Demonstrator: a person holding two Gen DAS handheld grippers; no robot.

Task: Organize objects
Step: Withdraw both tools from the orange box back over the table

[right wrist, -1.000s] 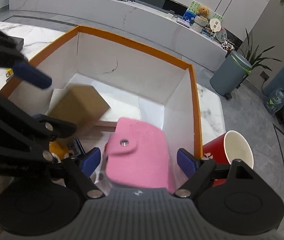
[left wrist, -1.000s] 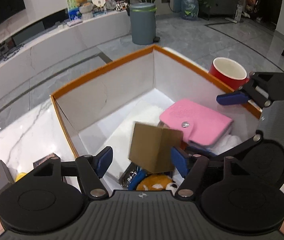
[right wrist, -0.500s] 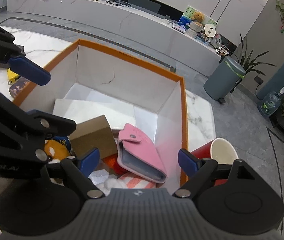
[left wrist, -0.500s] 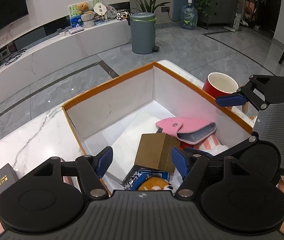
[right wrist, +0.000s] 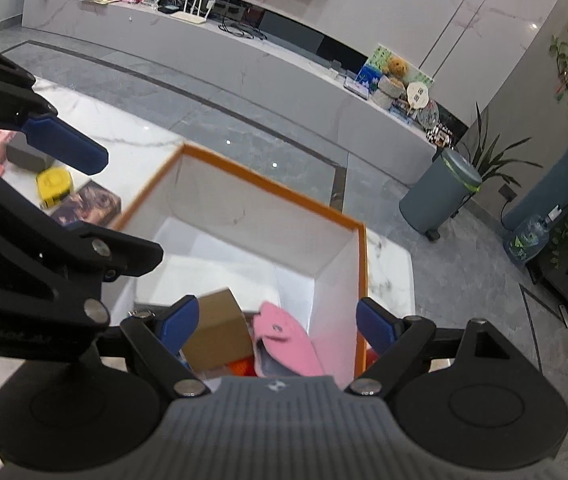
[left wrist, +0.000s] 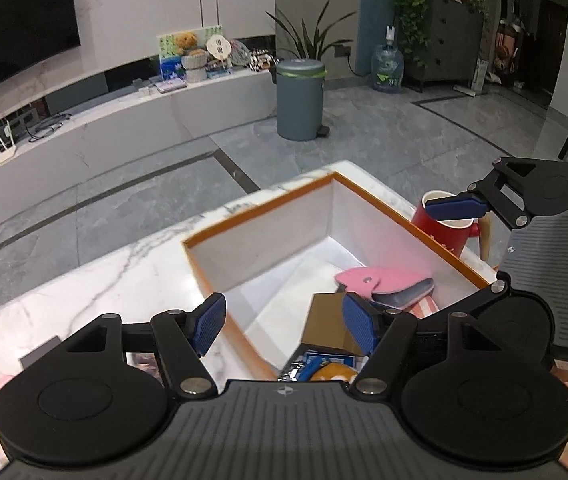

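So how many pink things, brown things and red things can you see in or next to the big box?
Pink: 1, the wallet in the box
Brown: 1, the small cardboard box in it
Red: 1, the cup outside it
Total: 3

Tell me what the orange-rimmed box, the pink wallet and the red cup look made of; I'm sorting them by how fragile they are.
Orange-rimmed box: likely rigid cardboard, matte white inside; thin flat walls with a faint crease. Pink wallet: soft leather or faux leather, matte; flexible flap with a metal snap. Red cup: looks like glossy ceramic with a pale inside, though coated paper cannot be ruled out.
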